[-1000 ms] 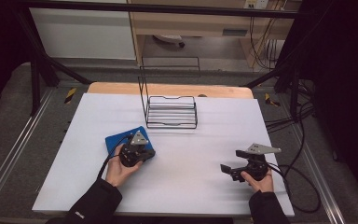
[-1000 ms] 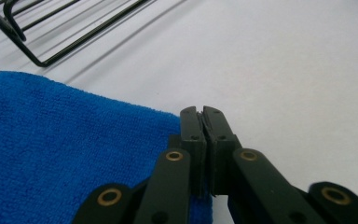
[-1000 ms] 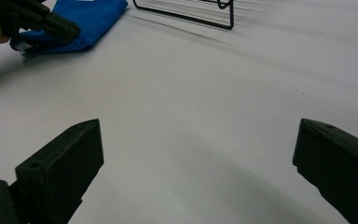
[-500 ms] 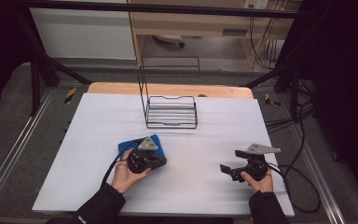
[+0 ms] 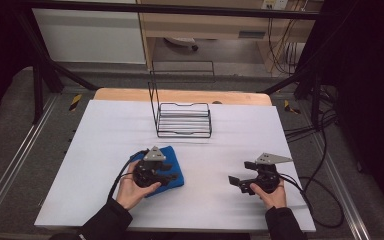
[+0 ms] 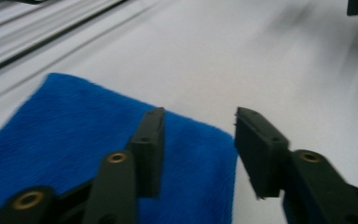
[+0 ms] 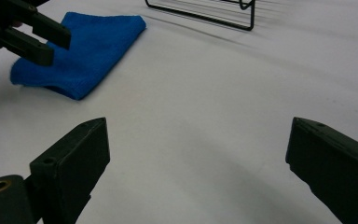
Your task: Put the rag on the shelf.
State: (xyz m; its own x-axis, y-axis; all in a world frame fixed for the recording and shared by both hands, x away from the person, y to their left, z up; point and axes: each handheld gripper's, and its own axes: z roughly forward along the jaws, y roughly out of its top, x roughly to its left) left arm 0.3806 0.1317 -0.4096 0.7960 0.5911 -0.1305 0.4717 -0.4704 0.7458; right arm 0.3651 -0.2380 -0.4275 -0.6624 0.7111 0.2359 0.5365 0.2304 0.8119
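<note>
A folded blue cloth (image 5: pixel 175 161) (image 6: pixel 65 135) (image 7: pixel 88 42) lies flat on the white table (image 5: pixel 280 135), left of centre. My left gripper (image 5: pixel 172 176) (image 6: pixel 199 114) hovers over the cloth's right edge, pointing right. Its jaws have just been opening and now stand half apart with nothing between them, off the cloth. My right gripper (image 5: pixel 236 183) (image 7: pixel 199 123) rests low at the table's right front and points left toward the cloth. It is open wide and empty, though its jaws have just closed in slightly. The right gripper view also shows the left gripper (image 7: pixel 59 49) in front of the cloth.
A black wire rack (image 5: pixel 184 120) (image 7: pixel 205 11) with a tall upright frame stands at the back middle of the table. Cables trail from both grippers, the right one looping off the table's right edge. Bare white surface lies between the two grippers.
My left gripper slid to the right, dragging the blue cloth with it, then opened its jaws and let the cloth go. The right hand has stayed where it was.
</note>
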